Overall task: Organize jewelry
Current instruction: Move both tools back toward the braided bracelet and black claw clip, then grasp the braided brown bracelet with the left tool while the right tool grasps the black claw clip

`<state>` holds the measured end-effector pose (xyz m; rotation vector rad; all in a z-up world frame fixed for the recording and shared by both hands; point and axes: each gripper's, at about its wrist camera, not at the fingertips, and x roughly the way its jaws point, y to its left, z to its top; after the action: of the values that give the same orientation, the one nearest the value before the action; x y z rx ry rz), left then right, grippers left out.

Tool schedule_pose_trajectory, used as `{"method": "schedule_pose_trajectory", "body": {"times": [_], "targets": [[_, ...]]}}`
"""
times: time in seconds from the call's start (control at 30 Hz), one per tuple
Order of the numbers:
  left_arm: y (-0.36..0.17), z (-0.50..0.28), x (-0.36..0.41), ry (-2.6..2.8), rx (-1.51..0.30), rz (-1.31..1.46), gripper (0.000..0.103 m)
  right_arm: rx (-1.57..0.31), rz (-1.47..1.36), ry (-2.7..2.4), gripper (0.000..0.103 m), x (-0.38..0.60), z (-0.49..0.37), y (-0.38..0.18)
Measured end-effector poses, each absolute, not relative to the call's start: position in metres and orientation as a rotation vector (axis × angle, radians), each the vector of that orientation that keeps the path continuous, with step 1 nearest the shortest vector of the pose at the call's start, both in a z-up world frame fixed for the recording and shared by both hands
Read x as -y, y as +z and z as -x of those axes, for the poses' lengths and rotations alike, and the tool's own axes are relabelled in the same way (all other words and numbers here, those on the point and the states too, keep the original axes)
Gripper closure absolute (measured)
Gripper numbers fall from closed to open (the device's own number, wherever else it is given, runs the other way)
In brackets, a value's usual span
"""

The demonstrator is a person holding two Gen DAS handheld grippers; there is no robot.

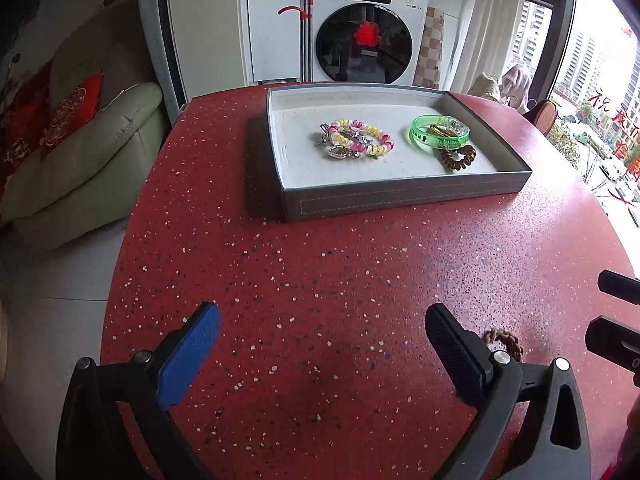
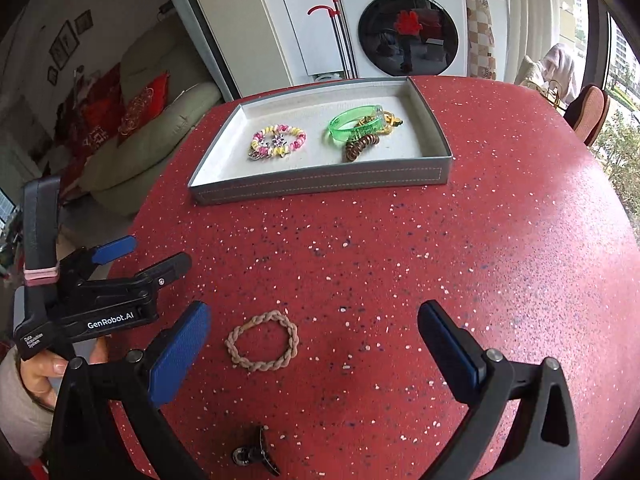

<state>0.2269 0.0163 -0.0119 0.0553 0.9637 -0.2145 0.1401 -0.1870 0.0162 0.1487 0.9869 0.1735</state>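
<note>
A grey tray (image 1: 400, 200) (image 2: 320, 190) with a white lining stands on the red speckled table. In it lie a pink and yellow bead bracelet (image 1: 360, 136) (image 2: 278, 142), a green bangle (image 1: 438, 133) (image 2: 354, 124), gold pieces and a brown coil tie (image 1: 458, 157) (image 2: 360, 146). A tan braided band (image 2: 262, 346) (image 1: 506, 342) lies on the table between my open right gripper's (image 2: 314, 340) fingers. A small dark metal piece (image 2: 256, 454) rests nearer the camera. My left gripper (image 1: 322, 344) (image 2: 156, 256) is open and holds nothing, left of the band.
The red table (image 1: 320, 272) drops off on the left toward a beige sofa (image 1: 80, 160) with red cushions. A washing machine (image 1: 366, 28) and a red-handled mop (image 1: 306, 24) stand behind the table. A window is on the right. A hand (image 2: 40, 372) holds the left gripper.
</note>
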Motion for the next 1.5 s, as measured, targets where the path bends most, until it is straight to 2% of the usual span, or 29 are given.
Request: {"method": "schedule_pose_trajectory", "body": {"times": [0.4,0.67,0.8,0.93,1.1,1.2,1.27,1.33,1.37,1.5], "targets": [[-0.021,-0.186,0.006,-0.311,-0.961,-0.088,0.000,-1.001,-0.091,0.169,0.000,0.169,-0.056,-0.008],[-0.024,-0.182,0.036,-0.350,-0.959,-0.149,0.000,-0.998,-0.074,0.187,0.003,0.153,-0.046,-0.016],[-0.026,-0.183,0.045,-0.359,-0.959,-0.171,0.000,-0.991,-0.033,0.184,0.010,0.144,-0.048,-0.018],[-0.030,-0.184,0.052,-0.358,-0.964,-0.198,0.000,-0.987,0.002,0.181,0.026,0.136,-0.050,-0.020],[-0.036,-0.184,0.057,-0.362,-0.980,-0.234,0.000,-0.989,0.018,0.182,0.032,0.127,-0.055,-0.029],[-0.037,-0.185,0.057,-0.373,-0.988,-0.230,0.001,-0.984,0.042,0.171,0.043,0.124,-0.055,-0.033],[-0.037,-0.185,0.058,-0.377,-0.987,-0.231,0.001,-0.982,0.070,0.160,0.054,0.122,-0.054,-0.033],[-0.037,-0.184,0.059,-0.380,-0.984,-0.235,0.002,-0.977,0.079,0.152,0.070,0.122,-0.053,-0.033],[-0.037,-0.184,0.060,-0.384,-0.985,-0.235,0.004,-0.974,0.077,0.151,0.074,0.124,-0.053,-0.033],[-0.036,-0.183,0.062,-0.386,-0.984,-0.244,0.006,-0.966,0.054,0.157,0.077,0.131,-0.051,-0.030]]}}
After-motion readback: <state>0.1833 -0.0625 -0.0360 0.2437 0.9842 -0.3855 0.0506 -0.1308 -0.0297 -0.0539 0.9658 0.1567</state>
